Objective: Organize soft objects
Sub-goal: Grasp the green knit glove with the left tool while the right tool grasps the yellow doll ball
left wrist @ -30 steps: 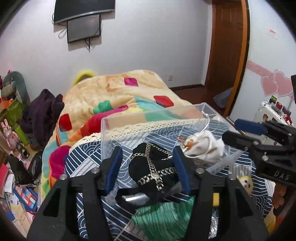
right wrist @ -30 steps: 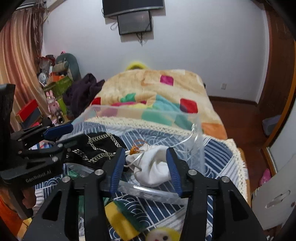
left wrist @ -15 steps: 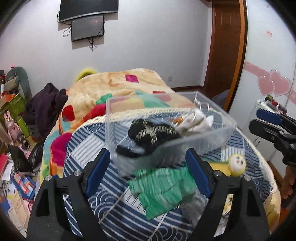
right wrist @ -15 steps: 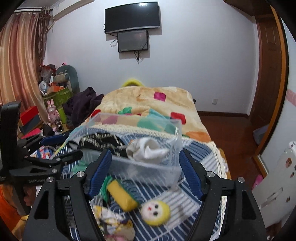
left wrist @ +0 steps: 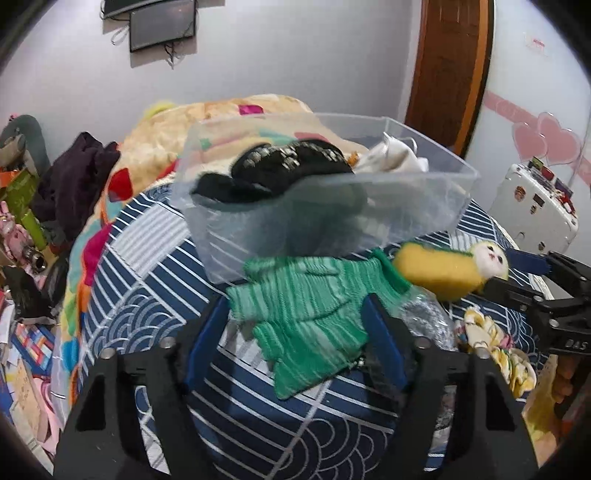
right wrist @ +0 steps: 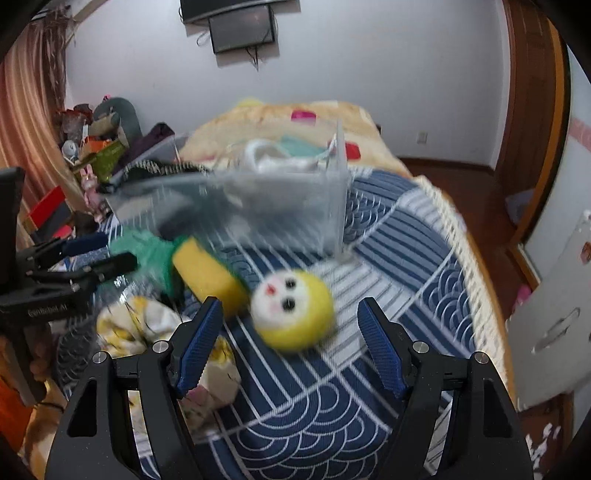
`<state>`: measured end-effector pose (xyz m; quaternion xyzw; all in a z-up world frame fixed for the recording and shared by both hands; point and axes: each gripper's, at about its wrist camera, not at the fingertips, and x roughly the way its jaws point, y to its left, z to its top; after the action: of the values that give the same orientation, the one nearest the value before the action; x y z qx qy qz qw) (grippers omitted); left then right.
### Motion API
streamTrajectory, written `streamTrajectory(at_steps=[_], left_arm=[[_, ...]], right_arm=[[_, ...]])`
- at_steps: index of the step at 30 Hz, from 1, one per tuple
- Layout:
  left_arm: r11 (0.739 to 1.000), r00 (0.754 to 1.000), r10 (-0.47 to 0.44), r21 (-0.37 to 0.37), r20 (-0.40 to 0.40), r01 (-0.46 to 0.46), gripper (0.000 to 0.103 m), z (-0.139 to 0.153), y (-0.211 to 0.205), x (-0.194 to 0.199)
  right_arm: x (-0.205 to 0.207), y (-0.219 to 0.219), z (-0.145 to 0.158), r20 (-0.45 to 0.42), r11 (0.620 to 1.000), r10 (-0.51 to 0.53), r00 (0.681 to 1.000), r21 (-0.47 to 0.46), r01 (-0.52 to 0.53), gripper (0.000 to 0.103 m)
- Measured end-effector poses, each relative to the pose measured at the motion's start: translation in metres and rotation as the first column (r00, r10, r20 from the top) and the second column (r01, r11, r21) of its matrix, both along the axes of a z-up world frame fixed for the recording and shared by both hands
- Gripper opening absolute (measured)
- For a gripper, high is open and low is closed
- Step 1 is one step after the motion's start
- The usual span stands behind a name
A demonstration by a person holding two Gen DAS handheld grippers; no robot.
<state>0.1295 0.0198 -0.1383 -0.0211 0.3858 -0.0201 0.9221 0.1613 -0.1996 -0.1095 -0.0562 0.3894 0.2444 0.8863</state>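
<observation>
A clear bin (left wrist: 325,206) is seen on the far part of a blue patterned bedspread (left wrist: 155,295) covering the bed, and a black item with a metal chain (left wrist: 288,166) and a white cloth (left wrist: 395,160) are held inside it, the black one to the left and the white one to the right. Just in front of the bin a green knit (left wrist: 310,317) is spread flat, touching the bin's near wall. To its right a yellow doll (left wrist: 443,273) is laid on its side, its white face (right wrist: 284,295) turned toward the right-wrist view, where it appears blurred. Near the doll a yellow floral cloth (left wrist: 495,343) and a shiny silver item (left wrist: 424,314) are seen crumpled on the bedspread. The left gripper (left wrist: 295,336) is held wide open just above the near edge of the green knit, with nothing between its blue pads (left wrist: 205,339). The right gripper (right wrist: 288,343) is likewise spread wide with nothing clasped, and the doll's head is framed just beyond its fingertips. A patchwork blanket (left wrist: 221,118) is seen beyond the bin, a dark garment (left wrist: 74,177) to the far left, and a screen (right wrist: 242,27) on the far wall.
</observation>
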Motion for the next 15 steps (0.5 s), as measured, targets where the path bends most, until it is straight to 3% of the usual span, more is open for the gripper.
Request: streamTrajectory(at_steps=[3,8,10,15], left_arm=[[1.000,1.000,-0.009,-0.017,0.000,0.009,0.053,-0.001,0.000,-0.001],[0.999,1.000,-0.015,-0.048,0.008,0.016,0.035,0.001,0.004,-0.006],[0.999,1.000,-0.013,-0.042,0.027,0.014,0.028,0.005,0.005,-0.011],[0.999,0.998,-0.020,-0.041,0.061,0.022,0.024,0.018,0.008,-0.022]], right_arm=[[-0.002,-0.001,0.000,0.002,1.000,-0.001,1.000,-0.001,0.001,0.070],[-0.005,-0.001,0.003,0.013,1.000,0.020,1.000,0.021,-0.021,0.040],[-0.008,0.000,0.002,0.024,1.000,0.020,1.000,0.022,-0.020,0.040],[-0.012,-0.001,0.007,0.045,0.999,0.016,0.999,0.033,-0.018,0.039]])
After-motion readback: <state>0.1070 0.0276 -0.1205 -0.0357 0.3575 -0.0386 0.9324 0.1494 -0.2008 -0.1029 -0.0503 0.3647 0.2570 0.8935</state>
